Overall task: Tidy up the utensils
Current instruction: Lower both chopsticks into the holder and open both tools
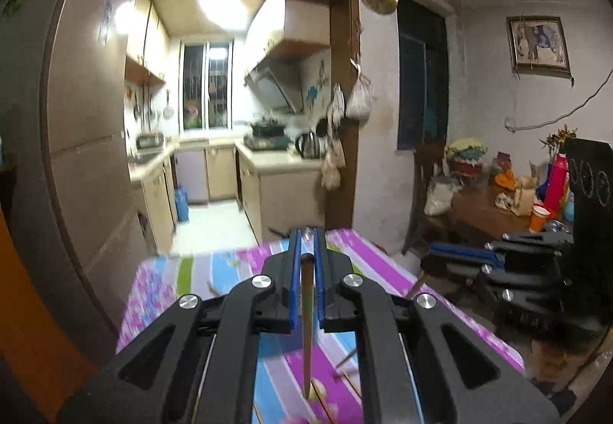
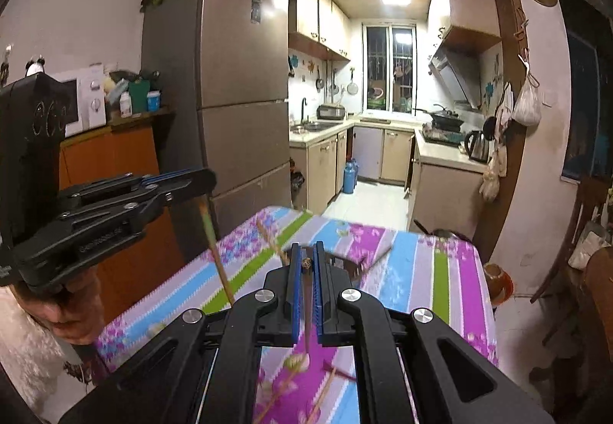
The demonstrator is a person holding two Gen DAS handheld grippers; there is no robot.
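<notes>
My left gripper (image 1: 306, 232) is shut on a brown chopstick (image 1: 306, 328) that hangs straight down between its blue pads, above the striped floral tablecloth (image 1: 237, 267). My right gripper (image 2: 305, 246) is shut on a second chopstick (image 2: 307, 313), which also hangs down. Each gripper shows in the other's view: the right gripper (image 1: 427, 257) off to the right, the left gripper (image 2: 208, 175) at the left with its chopstick (image 2: 218, 255) dangling and a hand (image 2: 69, 316) below it. Several loose chopsticks (image 2: 333, 374) lie blurred on the cloth underneath.
Beyond the table's far edge is the kitchen doorway, with a tall fridge (image 2: 245, 79) to its left and an orange cabinet (image 2: 111, 171). A dark pan (image 2: 444, 232) sits at the far table corner. A wooden chair (image 2: 574, 232) and a cluttered side table (image 1: 486, 209) stand on the right.
</notes>
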